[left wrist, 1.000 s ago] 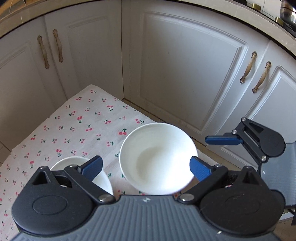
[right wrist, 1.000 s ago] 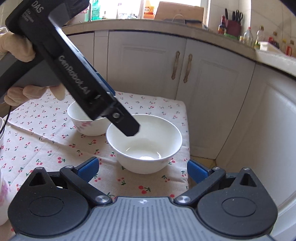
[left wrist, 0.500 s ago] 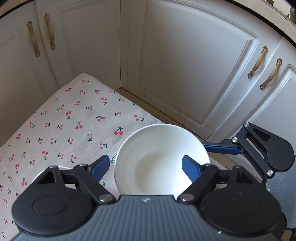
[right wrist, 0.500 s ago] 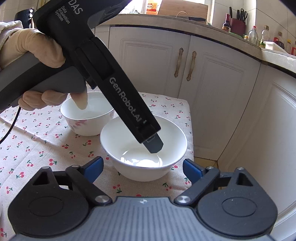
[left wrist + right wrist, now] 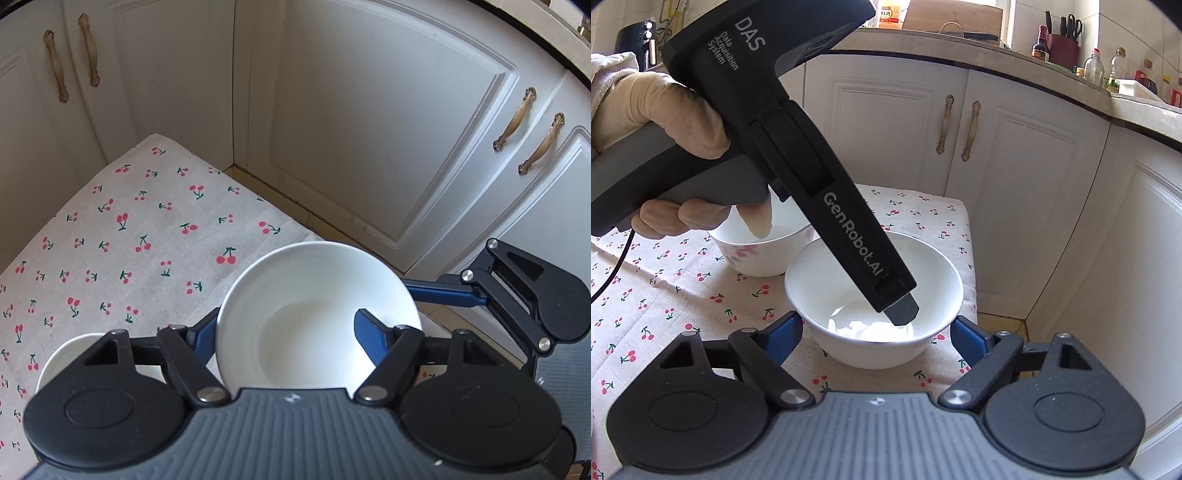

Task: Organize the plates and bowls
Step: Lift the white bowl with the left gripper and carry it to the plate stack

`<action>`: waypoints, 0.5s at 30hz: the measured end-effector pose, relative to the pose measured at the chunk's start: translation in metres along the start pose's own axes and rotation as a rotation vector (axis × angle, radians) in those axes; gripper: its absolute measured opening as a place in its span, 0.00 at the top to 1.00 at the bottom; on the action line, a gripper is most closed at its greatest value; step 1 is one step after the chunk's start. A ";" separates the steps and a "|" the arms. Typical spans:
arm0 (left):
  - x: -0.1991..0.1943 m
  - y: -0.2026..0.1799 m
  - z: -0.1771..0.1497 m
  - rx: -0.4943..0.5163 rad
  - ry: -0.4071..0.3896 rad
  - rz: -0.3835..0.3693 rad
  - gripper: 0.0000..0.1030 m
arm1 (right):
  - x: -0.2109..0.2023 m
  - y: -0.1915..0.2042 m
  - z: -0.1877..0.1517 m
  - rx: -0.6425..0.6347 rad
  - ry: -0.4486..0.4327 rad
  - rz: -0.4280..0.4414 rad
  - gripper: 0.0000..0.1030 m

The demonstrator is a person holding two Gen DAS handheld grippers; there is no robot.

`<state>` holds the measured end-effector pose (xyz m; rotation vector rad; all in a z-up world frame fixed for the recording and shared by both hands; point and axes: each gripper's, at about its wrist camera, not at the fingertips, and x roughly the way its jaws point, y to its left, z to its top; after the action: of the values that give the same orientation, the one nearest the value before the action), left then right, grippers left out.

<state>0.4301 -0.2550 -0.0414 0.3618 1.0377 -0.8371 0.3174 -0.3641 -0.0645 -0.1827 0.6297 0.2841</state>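
Well, the big white bowl (image 5: pixel 317 317) sits near the corner of the desk (image 5: pixel 665 295), on a soft cloth dotted with little red cherries. It is round, smooth and shiny inside. The left gripper (image 5: pixel 286 332) is black and hard, with blue fingers (image 5: pixel 373 339). They are closing with the bowl's side between them, one outside the rim and one down inside, but they are still apart and not squeezing it. The right gripper (image 5: pixel 877 332) has its blue fingers on both sides of the same bowl, just beside it, and they are closing too. A hand (image 5: pixel 665 110) in a tan glove holds the left gripper's grey handle. Behind the big bowl stands a smaller bowl (image 5: pixel 764 254) with pink marks on its side. White cupboard doors (image 5: pixel 369 129) with curly gold handles stand close by.
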 end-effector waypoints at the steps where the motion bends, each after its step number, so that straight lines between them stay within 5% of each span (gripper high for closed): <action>1: 0.000 0.000 0.000 -0.003 0.000 -0.002 0.28 | 0.001 0.001 0.000 0.001 0.001 0.000 0.13; 15: -0.013 -0.010 -0.011 -0.003 0.011 -0.006 0.28 | -0.014 0.007 0.003 0.010 0.027 0.023 0.13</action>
<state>0.4127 -0.2491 -0.0347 0.3608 1.0505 -0.8397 0.3062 -0.3593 -0.0544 -0.1702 0.6597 0.3014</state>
